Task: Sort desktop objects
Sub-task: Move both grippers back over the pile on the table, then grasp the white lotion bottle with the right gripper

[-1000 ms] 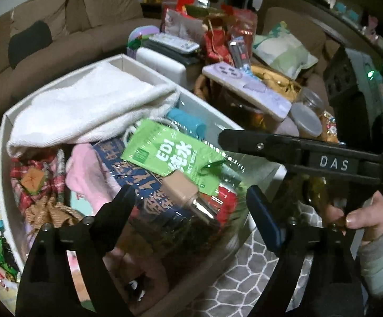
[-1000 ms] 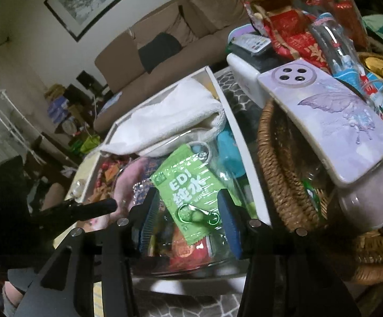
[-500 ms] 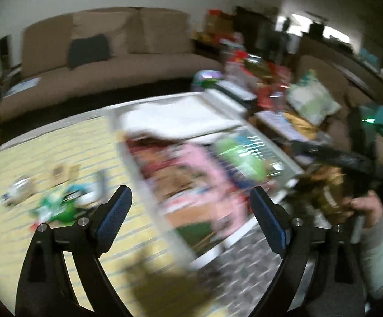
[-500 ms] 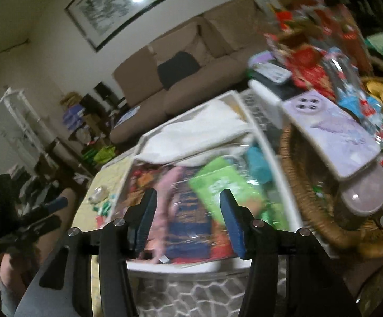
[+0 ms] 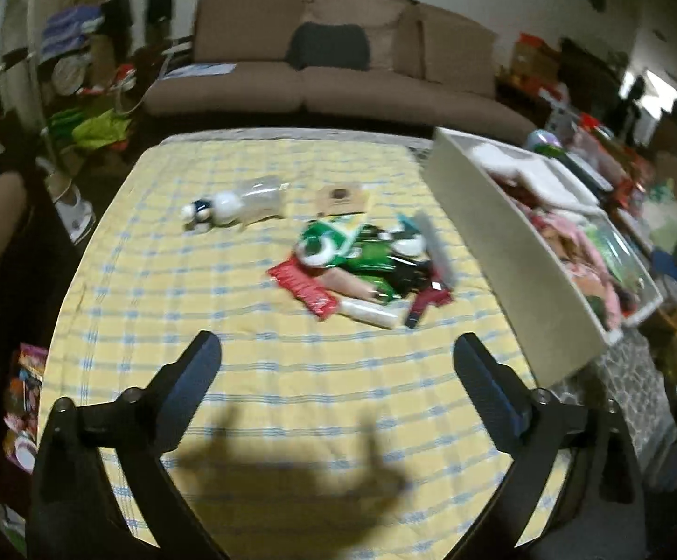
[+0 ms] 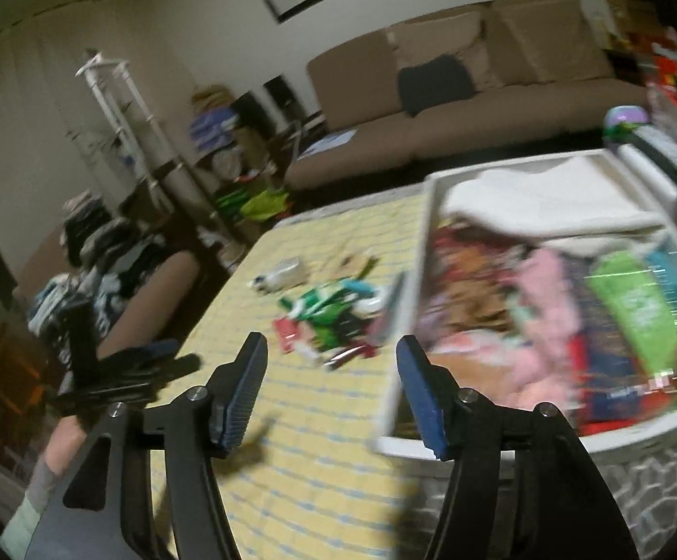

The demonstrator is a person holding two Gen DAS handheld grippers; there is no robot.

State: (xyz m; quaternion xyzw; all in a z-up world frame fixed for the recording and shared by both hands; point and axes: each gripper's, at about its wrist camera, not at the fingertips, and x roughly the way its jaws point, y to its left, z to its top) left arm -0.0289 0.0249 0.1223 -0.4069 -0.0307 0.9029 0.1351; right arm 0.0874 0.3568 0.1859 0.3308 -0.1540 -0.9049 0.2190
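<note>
A pile of small packets [image 5: 366, 270], green, red and white, lies on the yellow checked cloth [image 5: 254, 336]; it also shows in the right wrist view [image 6: 333, 322]. A clear bottle with a white end [image 5: 240, 205] and a tan card [image 5: 342, 199] lie behind it. A white bin [image 5: 515, 261] full of sorted items stands to the right, also in the right wrist view [image 6: 408, 308]. My left gripper [image 5: 337, 373] is open and empty above the cloth. My right gripper [image 6: 331, 368] is open and empty near the bin's front corner.
A brown sofa [image 5: 338, 74] runs behind the table. Cluttered shelves and bags [image 6: 119, 149] stand at the left. More clutter [image 5: 618, 158] lies beyond the bin. The left gripper's body and the holding hand show at the left of the right wrist view [image 6: 119, 373].
Both grippers pulled back from the bin and swung left. The left gripper let go of the dark packet it held inside the bin and now faces the cloth and pile.
</note>
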